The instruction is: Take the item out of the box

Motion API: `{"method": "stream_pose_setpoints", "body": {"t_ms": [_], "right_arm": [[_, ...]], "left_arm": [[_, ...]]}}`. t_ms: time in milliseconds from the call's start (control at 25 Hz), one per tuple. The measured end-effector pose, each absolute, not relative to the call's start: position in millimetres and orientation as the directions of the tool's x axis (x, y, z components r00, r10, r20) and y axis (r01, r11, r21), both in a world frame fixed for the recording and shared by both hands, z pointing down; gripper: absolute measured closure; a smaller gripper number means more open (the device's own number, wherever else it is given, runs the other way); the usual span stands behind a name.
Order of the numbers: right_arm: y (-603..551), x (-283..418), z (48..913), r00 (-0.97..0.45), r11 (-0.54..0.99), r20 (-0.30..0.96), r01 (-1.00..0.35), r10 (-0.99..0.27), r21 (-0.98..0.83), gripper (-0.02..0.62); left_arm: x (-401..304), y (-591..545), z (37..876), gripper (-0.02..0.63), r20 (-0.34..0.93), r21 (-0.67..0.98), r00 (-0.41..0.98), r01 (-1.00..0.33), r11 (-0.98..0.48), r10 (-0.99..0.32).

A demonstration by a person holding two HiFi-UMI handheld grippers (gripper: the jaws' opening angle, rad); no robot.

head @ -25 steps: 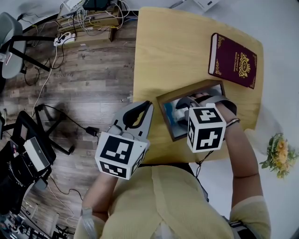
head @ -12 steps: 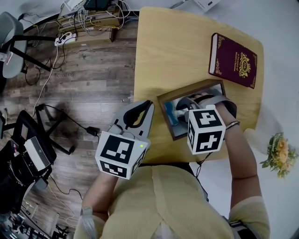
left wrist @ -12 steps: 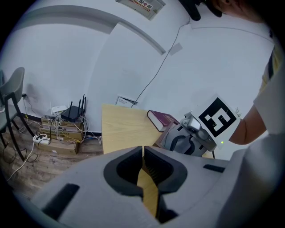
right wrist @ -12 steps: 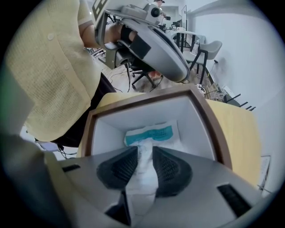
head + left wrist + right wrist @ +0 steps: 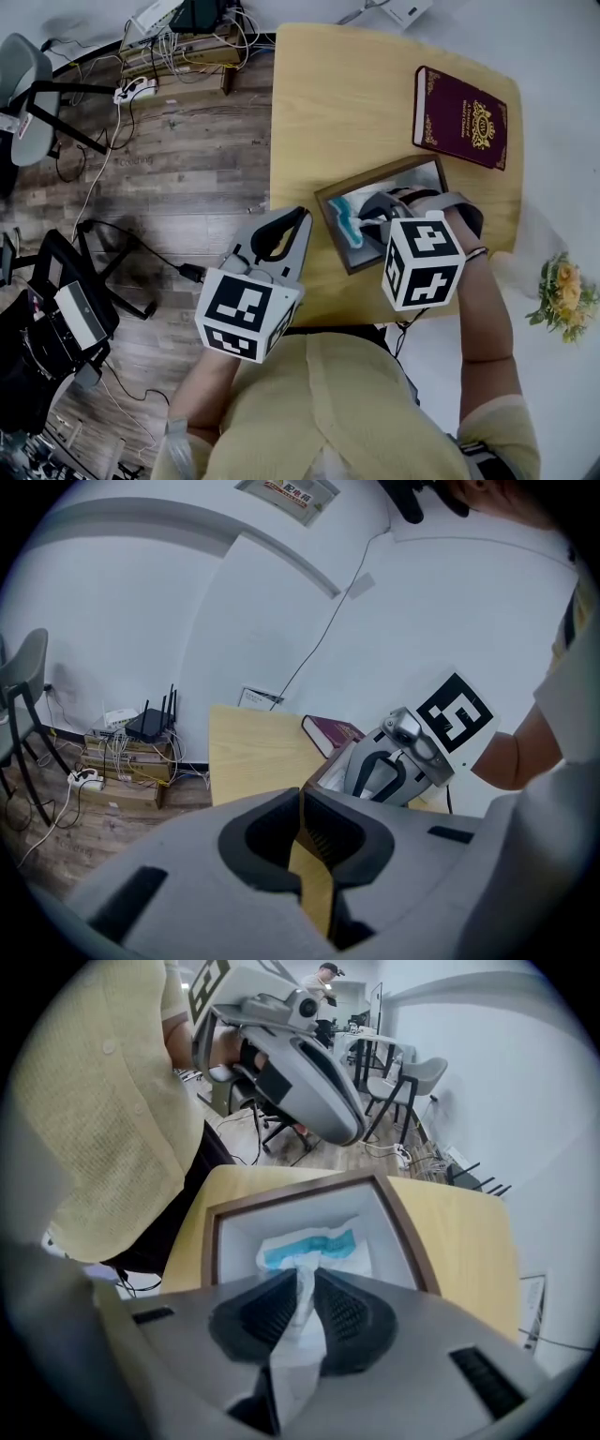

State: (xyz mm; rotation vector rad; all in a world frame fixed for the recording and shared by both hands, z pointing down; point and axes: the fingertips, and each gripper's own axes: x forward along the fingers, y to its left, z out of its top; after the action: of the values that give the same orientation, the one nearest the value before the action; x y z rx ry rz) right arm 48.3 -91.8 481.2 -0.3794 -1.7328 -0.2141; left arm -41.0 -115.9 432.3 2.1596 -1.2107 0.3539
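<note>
Your right gripper [image 5: 302, 1290] has just been closing, and now its pads pinch the white-and-blue packet [image 5: 310, 1246], which sits inside the box [image 5: 373, 176]. More of that packet shows in the head view than a second ago. Your left gripper [image 5: 302, 803] holds where it was, off the table's edge, jaws together and empty. One box, one packet, one maroon book [image 5: 461, 117], two grippers. Light wood table [image 5: 347, 94], plank floor [image 5: 178, 178], cables [image 5: 178, 37], a grey chair [image 5: 23, 75].

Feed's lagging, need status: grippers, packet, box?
Right gripper jaws just closing, pinching white-and-blue packet inside box. Left gripper shut, empty, beside table. Nothing seen blocking lift.
</note>
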Motion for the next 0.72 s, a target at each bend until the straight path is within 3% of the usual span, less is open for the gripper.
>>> {"method": "stream_pose_setpoints", "body": {"t_ms": [720], "right_arm": [[-83.9,49.6,418.6,-0.199,0.944,0.976,0.294,-0.093,0.150,0.523]], "left_arm": [[-42.7,-86.6,389.4,0.575,0.439,0.347,0.560,-0.827,-0.442,-0.703]]}}
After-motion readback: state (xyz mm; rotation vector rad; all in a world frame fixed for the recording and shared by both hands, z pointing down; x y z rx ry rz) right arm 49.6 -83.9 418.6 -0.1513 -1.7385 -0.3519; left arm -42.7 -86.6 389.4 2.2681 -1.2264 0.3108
